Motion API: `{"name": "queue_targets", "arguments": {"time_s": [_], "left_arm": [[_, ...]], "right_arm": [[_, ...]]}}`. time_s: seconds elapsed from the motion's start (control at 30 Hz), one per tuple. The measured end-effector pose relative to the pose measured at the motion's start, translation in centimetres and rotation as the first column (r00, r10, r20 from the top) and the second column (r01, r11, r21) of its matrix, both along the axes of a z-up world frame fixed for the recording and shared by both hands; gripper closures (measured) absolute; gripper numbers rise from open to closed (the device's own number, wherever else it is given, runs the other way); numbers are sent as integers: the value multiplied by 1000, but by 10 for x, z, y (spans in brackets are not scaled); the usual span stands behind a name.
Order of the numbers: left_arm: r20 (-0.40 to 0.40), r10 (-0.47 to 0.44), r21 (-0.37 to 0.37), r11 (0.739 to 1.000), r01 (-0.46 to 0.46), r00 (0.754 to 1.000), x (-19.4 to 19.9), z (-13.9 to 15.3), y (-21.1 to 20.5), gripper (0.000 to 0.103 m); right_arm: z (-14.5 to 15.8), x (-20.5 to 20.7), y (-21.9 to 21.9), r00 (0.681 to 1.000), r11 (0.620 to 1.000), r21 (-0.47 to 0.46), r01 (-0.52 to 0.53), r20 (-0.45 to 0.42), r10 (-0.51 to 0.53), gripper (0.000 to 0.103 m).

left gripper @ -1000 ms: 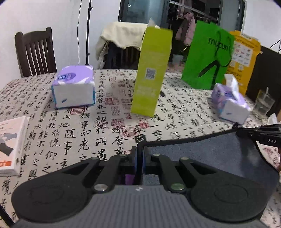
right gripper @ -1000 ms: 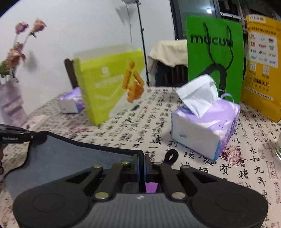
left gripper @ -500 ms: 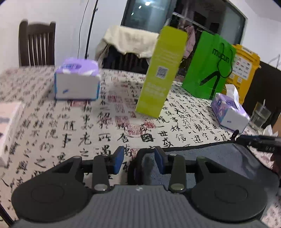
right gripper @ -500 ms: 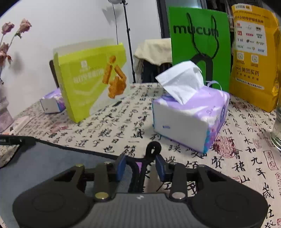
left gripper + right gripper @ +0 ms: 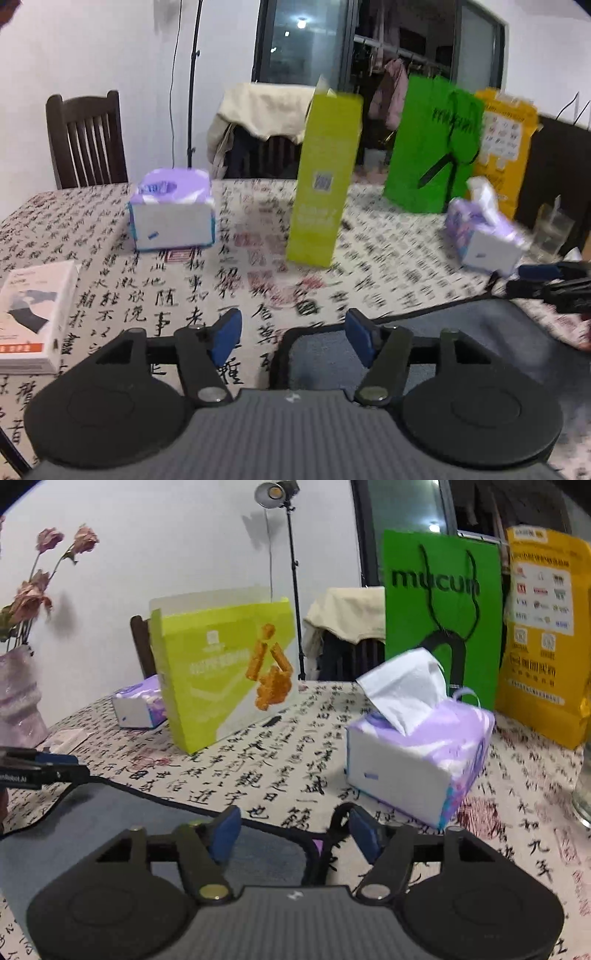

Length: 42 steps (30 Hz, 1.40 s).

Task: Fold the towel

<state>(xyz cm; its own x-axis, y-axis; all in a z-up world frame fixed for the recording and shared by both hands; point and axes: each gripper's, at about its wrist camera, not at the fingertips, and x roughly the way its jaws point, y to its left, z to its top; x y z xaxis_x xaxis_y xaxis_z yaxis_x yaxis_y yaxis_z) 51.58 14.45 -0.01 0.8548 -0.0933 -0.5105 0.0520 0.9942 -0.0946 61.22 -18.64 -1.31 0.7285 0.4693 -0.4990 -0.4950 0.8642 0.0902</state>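
Note:
The grey towel (image 5: 480, 332) with a black hem lies flat on the calligraphy-print tablecloth (image 5: 184, 295). My left gripper (image 5: 291, 339) is open, its blue pads apart over the towel's far left corner, holding nothing. My right gripper (image 5: 291, 830) is open over the towel's (image 5: 129, 819) far right corner, next to its black hanging loop (image 5: 338, 819). Each gripper shows at the edge of the other's view: the right gripper's fingers (image 5: 554, 284), the left gripper's fingers (image 5: 40, 764).
Beyond the towel stand a lime-green box (image 5: 325, 177), two purple tissue packs (image 5: 171, 210) (image 5: 417, 753), a green bag (image 5: 439, 609), a yellow bag (image 5: 543, 627) and a glass (image 5: 554, 229). A white box (image 5: 33, 314) lies at the left, a vase (image 5: 18, 694) further left.
Both grippers were shut on the towel's far corners a second ago. They have opened wide and let the towel go; it now rests flat on the table.

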Motion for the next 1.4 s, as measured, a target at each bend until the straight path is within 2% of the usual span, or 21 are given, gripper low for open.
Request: {"name": "queue_targets", "arguments": {"time_s": [0.07,0.17,0.23,0.43,0.7,0.77,0.87,0.97,1.07,1.17,1.4], "left_arm": [[24,22,0,1000,-22,999,-15,15,-1,34],[74,43,-7,999,-43,996,-43,30,-3,26],[84,52,-14,999,-51,995,-58,32,-4,26],[108,56,39,997,-61,993,-89,38,-14,23],[164,68,49,996,-76,984,-138,52,-27,15],[181,92,53,993,-104,979,-156,51,-32,15],[203,108,26,993,-115,973,-185,48,-37,13],[212,101,38,993,-111,972,-208,46,-42,11],[204,109,55,991,-123,973,-228,43,-48,7],[197,112,35,992,-122,974,-248,40,-48,7],[220,108,36,992,-118,970,-289,40,-54,5]], "right_arm": [[5,-2,0,1000,1000,10,0,5,0,26],[9,-2,1,1000,1000,9,11,-11,-11,26],[14,-7,1,1000,1000,14,28,0,-28,26],[34,-33,-5,999,999,37,29,31,-30,25],[56,-86,-36,995,992,101,69,64,-76,23],[61,-103,-46,993,987,134,87,70,-97,19],[63,-131,-53,990,985,144,92,90,-105,18],[61,-157,-54,991,988,133,79,95,-92,18],[60,-183,-52,990,995,78,63,122,-72,16],[60,-210,-51,986,997,34,69,151,-74,14],[59,-268,-52,986,1000,2,20,165,-20,12]]}}
